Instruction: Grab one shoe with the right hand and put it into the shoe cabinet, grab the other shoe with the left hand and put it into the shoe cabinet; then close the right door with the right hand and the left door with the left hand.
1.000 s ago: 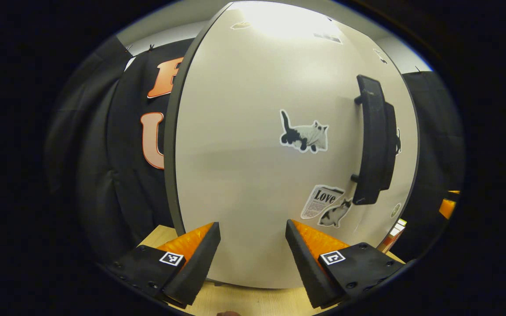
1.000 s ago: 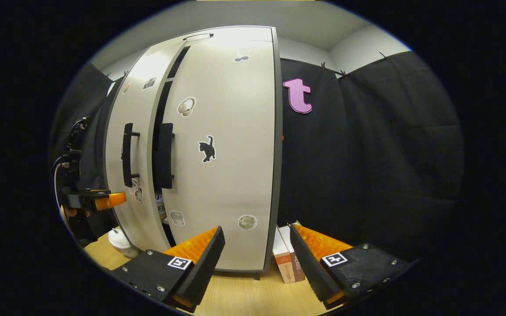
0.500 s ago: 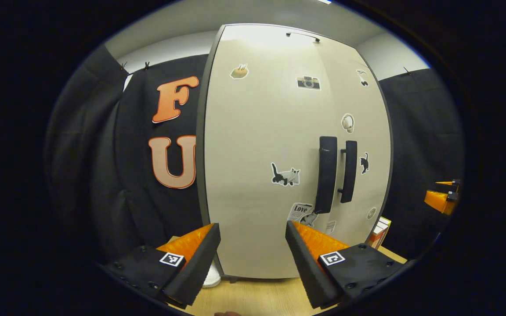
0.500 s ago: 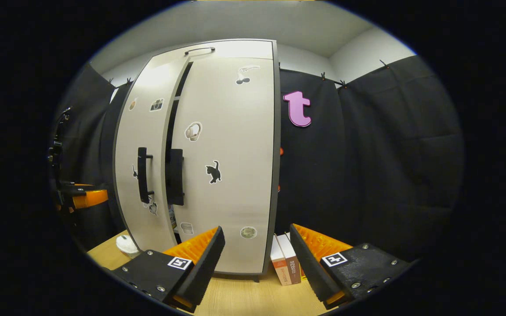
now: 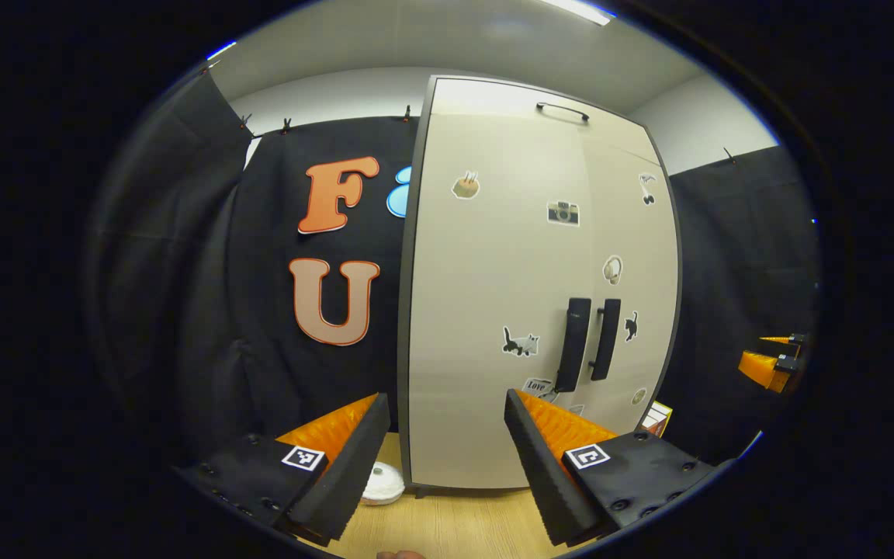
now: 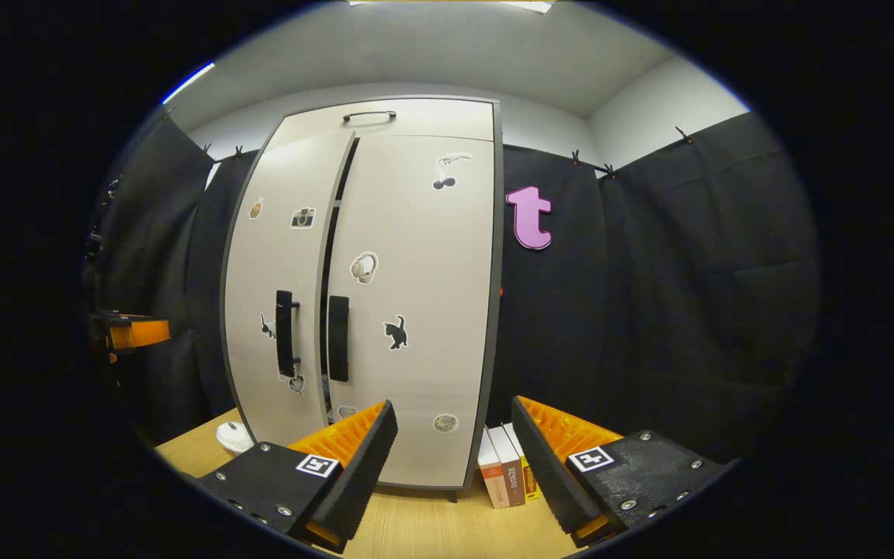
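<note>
both the left gripper (image 5: 447,458) and right gripper (image 6: 453,462) spread and empty; the stiff, light right door (image 6: 416,310) stands slightly ajar, best pushed beside its handle (image 6: 337,338).

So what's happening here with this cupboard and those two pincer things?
A person is holding a pair of tongs in each hand, facing a tall pale shoe cabinet that stands on a wooden table. Both the left tongs and the right tongs are open, hold nothing and touch nothing. The left door and right door look nearly shut, with a thin dark gap between them in the right gripper view. No shoes are visible outside.
</note>
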Demonstrator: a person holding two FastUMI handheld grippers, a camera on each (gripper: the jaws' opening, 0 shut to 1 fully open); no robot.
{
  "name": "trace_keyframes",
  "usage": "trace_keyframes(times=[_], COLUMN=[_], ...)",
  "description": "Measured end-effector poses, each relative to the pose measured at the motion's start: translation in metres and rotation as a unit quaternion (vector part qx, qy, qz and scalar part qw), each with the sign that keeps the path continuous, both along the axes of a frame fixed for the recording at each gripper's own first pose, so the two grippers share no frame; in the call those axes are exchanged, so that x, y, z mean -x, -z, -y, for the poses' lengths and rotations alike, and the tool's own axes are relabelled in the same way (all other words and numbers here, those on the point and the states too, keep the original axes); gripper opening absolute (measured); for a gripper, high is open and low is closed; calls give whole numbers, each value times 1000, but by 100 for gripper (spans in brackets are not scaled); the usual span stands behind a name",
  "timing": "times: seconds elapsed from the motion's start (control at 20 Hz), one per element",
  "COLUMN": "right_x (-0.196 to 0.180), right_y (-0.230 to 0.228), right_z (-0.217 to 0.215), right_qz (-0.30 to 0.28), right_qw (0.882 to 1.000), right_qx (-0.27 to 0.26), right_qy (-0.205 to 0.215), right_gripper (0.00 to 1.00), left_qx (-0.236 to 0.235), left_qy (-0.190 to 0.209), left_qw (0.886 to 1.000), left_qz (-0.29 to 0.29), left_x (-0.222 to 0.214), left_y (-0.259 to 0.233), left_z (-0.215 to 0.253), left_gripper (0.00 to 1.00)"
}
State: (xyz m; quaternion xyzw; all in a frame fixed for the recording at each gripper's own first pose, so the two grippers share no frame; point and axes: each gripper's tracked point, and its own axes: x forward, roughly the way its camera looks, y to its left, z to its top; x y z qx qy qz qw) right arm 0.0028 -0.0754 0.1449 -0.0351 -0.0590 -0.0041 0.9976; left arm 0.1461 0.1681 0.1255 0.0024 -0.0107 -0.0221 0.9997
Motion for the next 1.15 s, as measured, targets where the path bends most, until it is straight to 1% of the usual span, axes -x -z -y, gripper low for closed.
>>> trace_keyframes(times=[0.05, 0.25, 0.3, 0.35, 0.45, 0.6, 0.75, 0.9, 0.95, 1.05, 1.1, 1.15], right_x=[5, 24, 30, 34, 42, 51, 52, 49, 48, 47, 49, 48], right_y=[-7, -33, -40, -47, -56, -67, -69, -66, -65, -63, -62, -62], right_z=[1, 7, 10, 13, 19, 25, 30, 29, 28, 26, 25, 25], right_qz=[3, 18, 24, 29, 36, 48, 50, 45, 44, 41, 39, 39], right_qw=[1000, 1000, 1000, 1000, 999, 999, 999, 999, 999, 999, 999, 999], right_qx=[0, -8, -8, -6, -3, -5, -4, -4, -3, -1, 0, 1], right_qy=[0, -3, -2, 1, 5, 9, 15, 16, 17, 19, 20, 21], right_gripper=[92, 92, 92, 92, 92, 92, 92, 92, 92, 92, 92, 92], left_qx=[0, 3, 5, 8, 14, 11, 4, 0, -1, -4, -7, -9], left_qy=[-5, -26, -31, -36, -47, -75, -90, -90, -88, -84, -82, -79], left_qw=[1000, 998, 998, 997, 996, 993, 991, 992, 992, 993, 993, 994], left_qz=[10, 48, 56, 63, 75, 94, 101, 93, 90, 83, 81, 81], left_x=[8, 42, 51, 59, 74, 89, 99, 96, 97, 91, 90, 89], left_y=[-14, -69, -78, -88, -104, -121, -124, -119, -117, -111, -109, -108], left_z=[-7, -37, -43, -50, -64, -87, -95, -94, -93, -91, -90, -88], left_gripper=[96, 95, 94, 97, 96, 96, 96, 96, 99, 94, 94, 99])
